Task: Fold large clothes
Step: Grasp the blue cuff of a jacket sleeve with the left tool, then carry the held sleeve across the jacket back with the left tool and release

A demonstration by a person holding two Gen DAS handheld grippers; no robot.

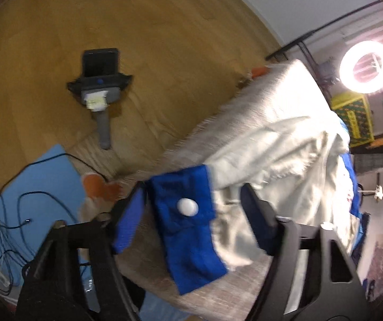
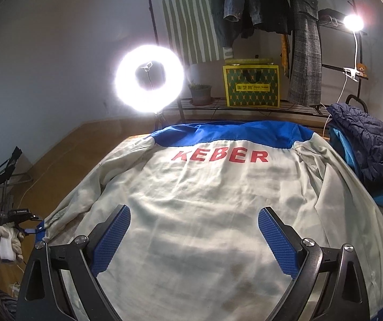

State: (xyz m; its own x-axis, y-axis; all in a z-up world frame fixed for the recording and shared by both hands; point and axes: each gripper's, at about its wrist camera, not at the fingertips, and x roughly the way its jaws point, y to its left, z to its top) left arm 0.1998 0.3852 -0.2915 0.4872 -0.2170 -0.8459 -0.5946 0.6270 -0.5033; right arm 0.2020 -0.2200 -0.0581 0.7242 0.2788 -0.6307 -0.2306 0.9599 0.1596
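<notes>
A large pale grey jacket (image 2: 204, 200) with a blue yoke and red "KEBER" lettering lies back-up across the table. My right gripper (image 2: 194, 238) hovers open over its lower back, holding nothing. In the left wrist view the jacket's sleeve (image 1: 271, 144) hangs off the table edge, ending in a blue cuff (image 1: 188, 222) with a white snap button. My left gripper (image 1: 194, 214) is open with the cuff between its blue-padded fingers, not clamped. In the right wrist view the left gripper (image 2: 31, 230) shows at the sleeve end at far left, in a gloved hand.
A folded navy quilted jacket (image 2: 370, 147) lies on blue cloth at the table's right. A ring light (image 2: 148, 77), a yellow-green bag (image 2: 252, 85) and a clothes rack stand behind. On the wooden floor lie a spare gripper (image 1: 100, 91), a blue mat (image 1: 31, 195) and cables.
</notes>
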